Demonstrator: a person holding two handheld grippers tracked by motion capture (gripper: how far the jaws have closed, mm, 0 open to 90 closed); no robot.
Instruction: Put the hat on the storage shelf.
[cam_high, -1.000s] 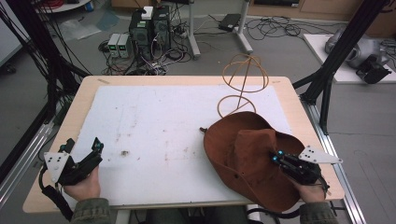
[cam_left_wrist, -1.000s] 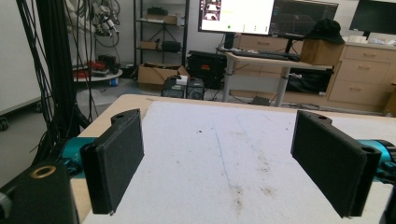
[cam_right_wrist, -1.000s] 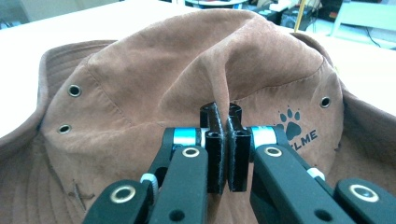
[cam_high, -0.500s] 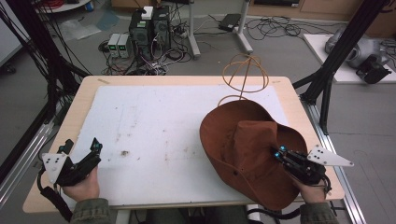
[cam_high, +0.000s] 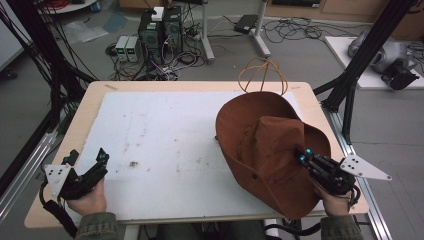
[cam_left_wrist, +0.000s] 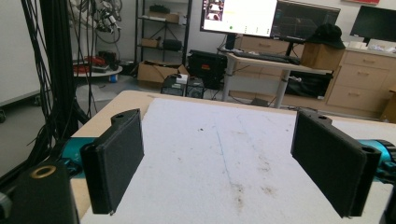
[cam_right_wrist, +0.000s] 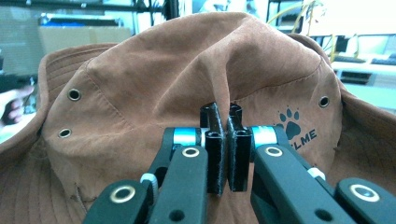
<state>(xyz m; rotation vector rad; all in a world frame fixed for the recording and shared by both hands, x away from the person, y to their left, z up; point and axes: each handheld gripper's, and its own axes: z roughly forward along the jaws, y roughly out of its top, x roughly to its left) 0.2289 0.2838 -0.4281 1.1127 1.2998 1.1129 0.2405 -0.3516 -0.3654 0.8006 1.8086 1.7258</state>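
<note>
We see the right gripper (cam_high: 302, 155) at lower right of the high view, jaws pinched shut on a fold of the brown hat (cam_high: 260, 145) crown, hat tilted up off the table (cam_high: 165, 135). Pick looks done; where it goes is left, and we can't tell the target. Left gripper (cam_high: 102, 159) sits lower left, jaws wide apart, holding nothing. White mat is stained in the middle. Hat cord (cam_high: 262, 75) loops at the top edge. Computers and cables on the floor behind.
</note>
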